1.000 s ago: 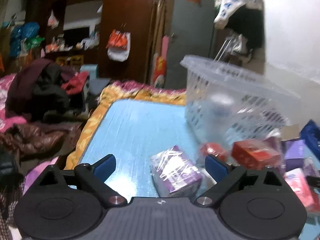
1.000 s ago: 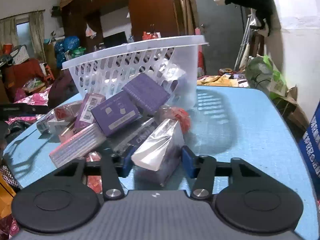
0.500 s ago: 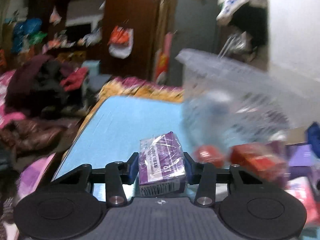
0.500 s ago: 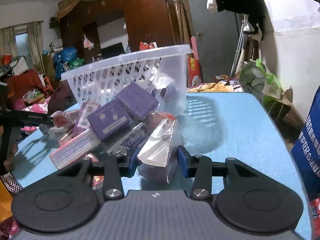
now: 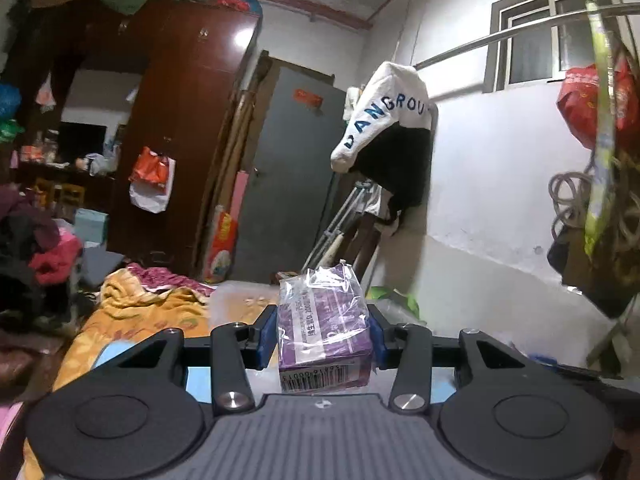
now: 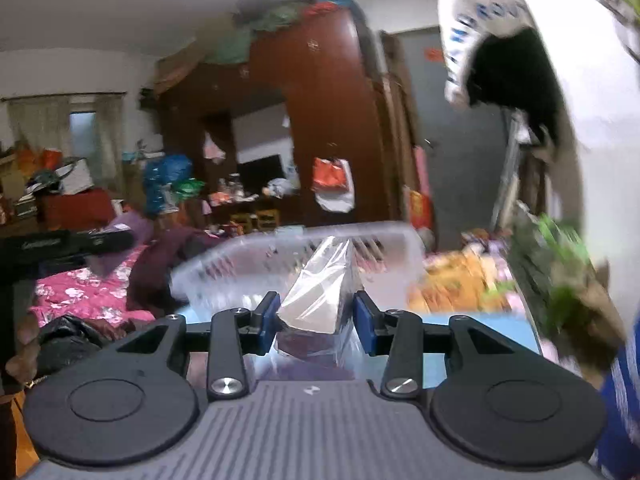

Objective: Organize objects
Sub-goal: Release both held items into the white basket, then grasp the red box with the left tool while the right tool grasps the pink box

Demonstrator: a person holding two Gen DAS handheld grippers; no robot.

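Left wrist view: sharp. The left gripper [image 5: 322,334] was clenched on a purple carton [image 5: 324,330] wrapped in clear film, both blue pads [image 5: 267,334] pressed flat against its sides. The carton stood upright between the fingers, held up in the air with the room behind it. A barcode faced the camera on its near end; the digits were upside down and too small to read with confidence. A white label strip with print ran up its top face, also not legible. The blue tabletop [image 5: 120,350] showed only as slivers through the gripper frame, its near edge hidden by the gripper body. A clear basket rim [image 5: 240,300] was partly visible behind the carton, faint and hard to make out. On a white garment [image 5: 384,114] hanging from a rail, blue letters read "ANGROU", cut off at both ends by folds.

Right wrist view: motion-blurred throughout. The right gripper [image 6: 314,318] grasped a film-wrapped pack [image 6: 320,304], dark purple below with glare on the wrap hiding any print. The pads touched its sides. The clear plastic basket [image 6: 288,264] sat behind it on the tabletop, smeared by blur; its contents could not be made out. A strip of blue tabletop showed right of the fingers.
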